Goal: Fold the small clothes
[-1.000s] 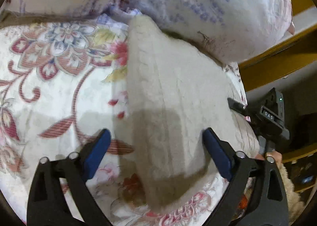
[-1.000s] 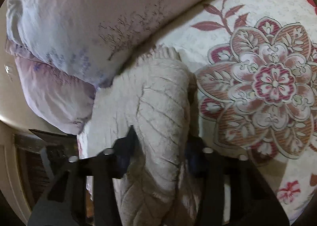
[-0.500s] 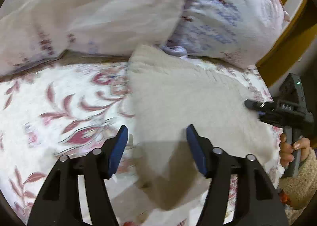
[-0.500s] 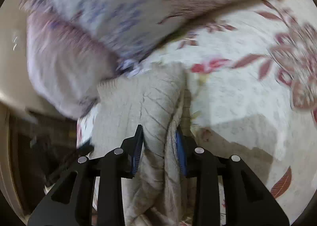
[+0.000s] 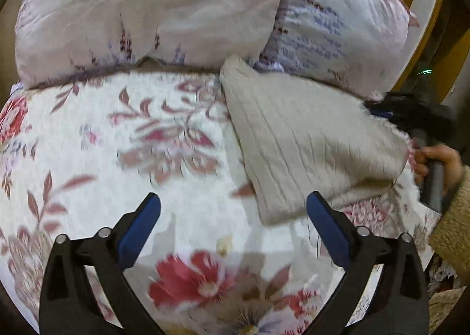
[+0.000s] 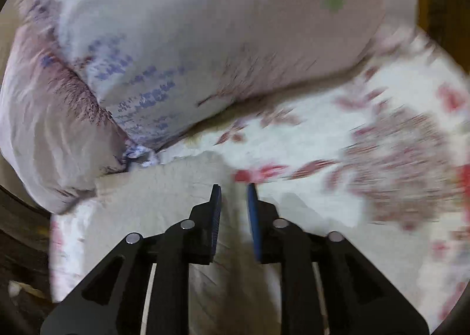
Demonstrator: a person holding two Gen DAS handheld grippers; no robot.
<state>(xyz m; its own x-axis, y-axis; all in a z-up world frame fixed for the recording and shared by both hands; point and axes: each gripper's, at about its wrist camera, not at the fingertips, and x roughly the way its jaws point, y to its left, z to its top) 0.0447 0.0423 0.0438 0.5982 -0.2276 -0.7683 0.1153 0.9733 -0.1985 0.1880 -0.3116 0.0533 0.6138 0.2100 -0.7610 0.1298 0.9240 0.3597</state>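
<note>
While the left gripper (image 5: 233, 211) hovers with its blue pads spread wide over the floral bedsheet (image 5: 102, 141), gripping nothing, the folded beige knit garment (image 5: 308, 141) lies on the bed just ahead and to its right — its far end against the pale printed pillows (image 5: 176, 17). The right gripper (image 6: 233, 197) sits at the garment's (image 6: 164, 188) edge, jaws narrowed to a slim gap; whether cloth is pinched between them I cannot tell — the view is blurred.
</note>
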